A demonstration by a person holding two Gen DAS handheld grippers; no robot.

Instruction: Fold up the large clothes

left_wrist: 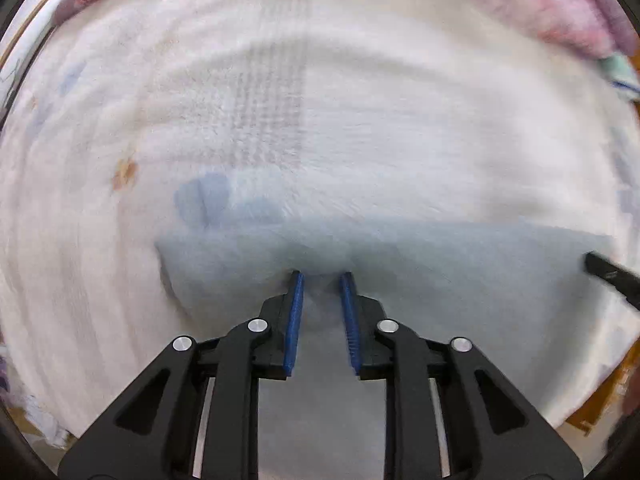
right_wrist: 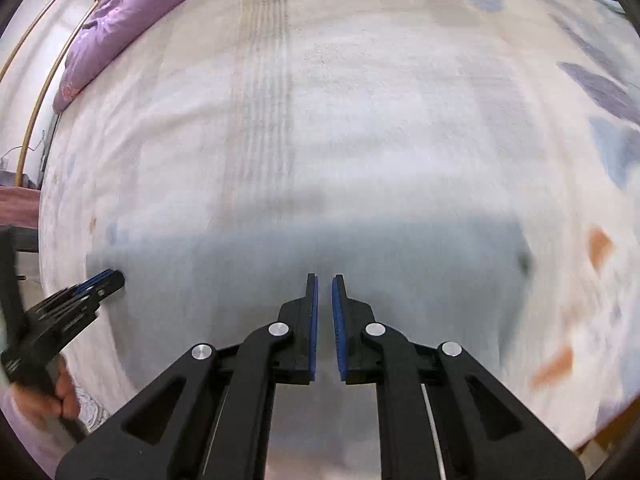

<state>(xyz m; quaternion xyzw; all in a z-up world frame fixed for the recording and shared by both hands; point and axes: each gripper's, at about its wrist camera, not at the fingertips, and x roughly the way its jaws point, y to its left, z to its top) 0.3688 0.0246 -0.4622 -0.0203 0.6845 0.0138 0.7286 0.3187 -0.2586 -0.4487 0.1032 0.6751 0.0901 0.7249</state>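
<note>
Cloth (left_wrist: 460,264), pale blue-grey and large, lies across the near part of the bed (left_wrist: 360,100), its far edge running left to right in both views. Both claws have hold of it along the near side, well apart from each other, which looks like the way to keep a wide span taut so the piece can be carried over in one flat fold rather than bunching.

At the left claw (left_wrist: 322,276) the blue pads (left_wrist: 295,312) stand a little apart with fabric puckered up between the tips, so it appears clamped on a gathered pinch of the cloth. The right claw (right_wrist: 325,278) has its pads (right_wrist: 313,320) nearly together; cloth fills the view below them, and I judge it pinched on a thin layer, though the blur makes that less sure.

In the right view the left claw shows at the cloth's left end, held by a hand (right_wrist: 60,396).

A purple quilt (right_wrist: 120,28) is heaped at the far end, leaving the middle free as a folding surface.
</note>
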